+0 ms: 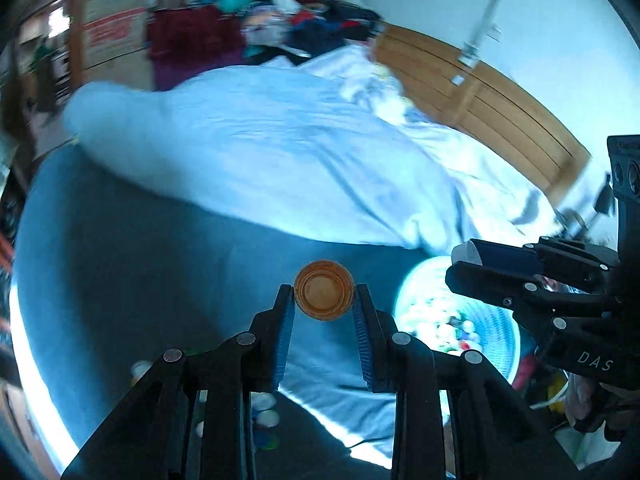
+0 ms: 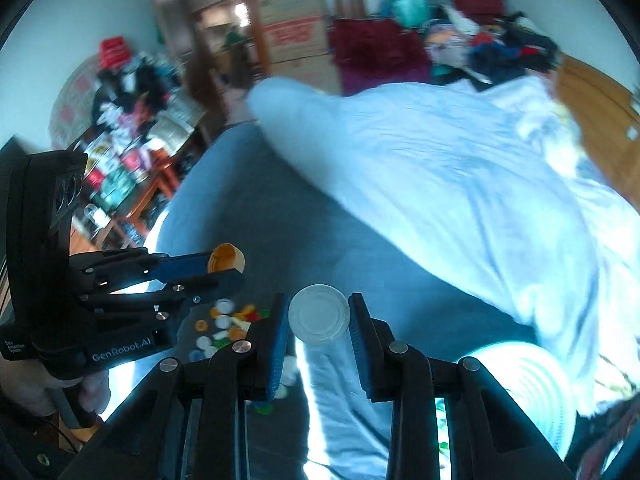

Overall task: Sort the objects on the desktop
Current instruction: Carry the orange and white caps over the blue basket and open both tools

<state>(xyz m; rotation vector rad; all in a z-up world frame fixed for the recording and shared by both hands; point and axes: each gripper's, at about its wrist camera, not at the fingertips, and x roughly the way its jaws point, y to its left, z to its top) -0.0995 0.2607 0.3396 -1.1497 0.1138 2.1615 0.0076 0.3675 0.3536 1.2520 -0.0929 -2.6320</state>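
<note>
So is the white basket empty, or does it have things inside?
Not empty. The white basket holds small mixed-colour pieces, seen in the left wrist view; what they are is too blurred to tell.

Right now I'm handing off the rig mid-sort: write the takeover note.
Left gripper: jaws shut on an orange cap, held in the air.
Right gripper: jaws shut on a white cap, also in the air.
White basket at lower right already holds mixed caps.
Loose caps remain on the blue sheet.
Left to do: drop both caps, then clear the pile.
</note>
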